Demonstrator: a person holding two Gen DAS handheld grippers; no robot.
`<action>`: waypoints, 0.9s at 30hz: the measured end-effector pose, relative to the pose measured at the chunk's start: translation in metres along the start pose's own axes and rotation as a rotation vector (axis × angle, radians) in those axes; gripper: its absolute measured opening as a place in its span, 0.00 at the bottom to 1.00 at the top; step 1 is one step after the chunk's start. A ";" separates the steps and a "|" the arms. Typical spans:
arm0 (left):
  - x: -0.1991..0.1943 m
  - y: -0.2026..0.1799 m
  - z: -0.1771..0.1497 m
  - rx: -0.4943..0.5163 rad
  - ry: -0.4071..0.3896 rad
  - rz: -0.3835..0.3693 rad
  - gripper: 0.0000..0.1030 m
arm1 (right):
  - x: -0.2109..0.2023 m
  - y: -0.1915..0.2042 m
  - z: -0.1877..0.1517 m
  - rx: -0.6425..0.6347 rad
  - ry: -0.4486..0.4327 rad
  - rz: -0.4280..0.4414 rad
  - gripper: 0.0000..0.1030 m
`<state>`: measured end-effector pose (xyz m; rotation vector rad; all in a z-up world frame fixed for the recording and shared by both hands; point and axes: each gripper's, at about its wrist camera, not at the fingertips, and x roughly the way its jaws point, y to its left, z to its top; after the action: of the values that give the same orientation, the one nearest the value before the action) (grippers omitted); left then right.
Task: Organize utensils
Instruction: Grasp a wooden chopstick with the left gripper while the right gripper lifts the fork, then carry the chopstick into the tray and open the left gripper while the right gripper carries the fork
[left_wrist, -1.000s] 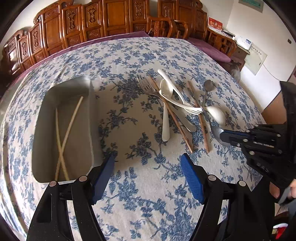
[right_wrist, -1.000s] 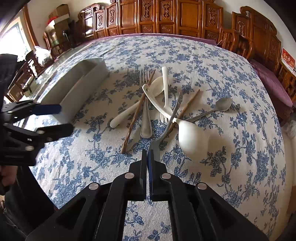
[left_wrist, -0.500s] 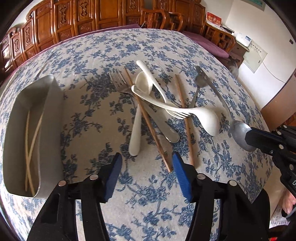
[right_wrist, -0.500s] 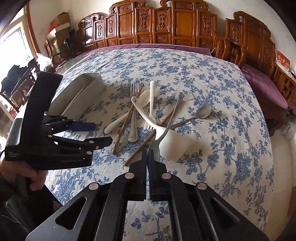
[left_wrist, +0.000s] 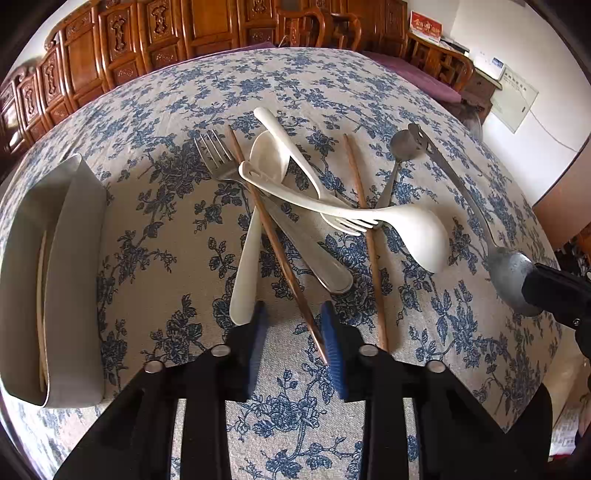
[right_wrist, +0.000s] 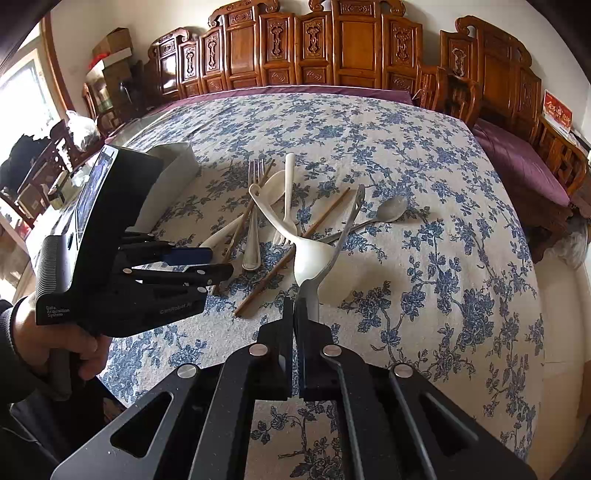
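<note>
Only pale chopsticks lie in the tray at the table's left edge; the pile mid-table remains, right gripper clamped on a steel spoon, left gripper closing around a brown chopstick.

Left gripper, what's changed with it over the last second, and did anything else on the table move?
The left gripper came down from beside the tray to the pile, and its jaws are closing around a brown chopstick. The right gripper stayed shut on the metal spoon. The pile lies unchanged.
</note>
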<state>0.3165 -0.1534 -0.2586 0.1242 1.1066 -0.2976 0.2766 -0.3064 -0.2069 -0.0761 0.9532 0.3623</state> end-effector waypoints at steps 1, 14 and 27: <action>0.000 0.002 0.000 -0.005 0.003 -0.002 0.13 | 0.000 0.001 0.000 -0.002 -0.001 0.000 0.02; -0.049 0.050 -0.017 -0.088 -0.052 0.001 0.04 | -0.001 0.040 0.012 -0.053 -0.018 0.010 0.02; -0.103 0.094 -0.025 -0.119 -0.122 0.012 0.04 | -0.002 0.087 0.033 -0.108 -0.045 0.044 0.02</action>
<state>0.2798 -0.0400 -0.1823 0.0070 0.9991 -0.2247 0.2719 -0.2183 -0.1779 -0.1452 0.8920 0.4544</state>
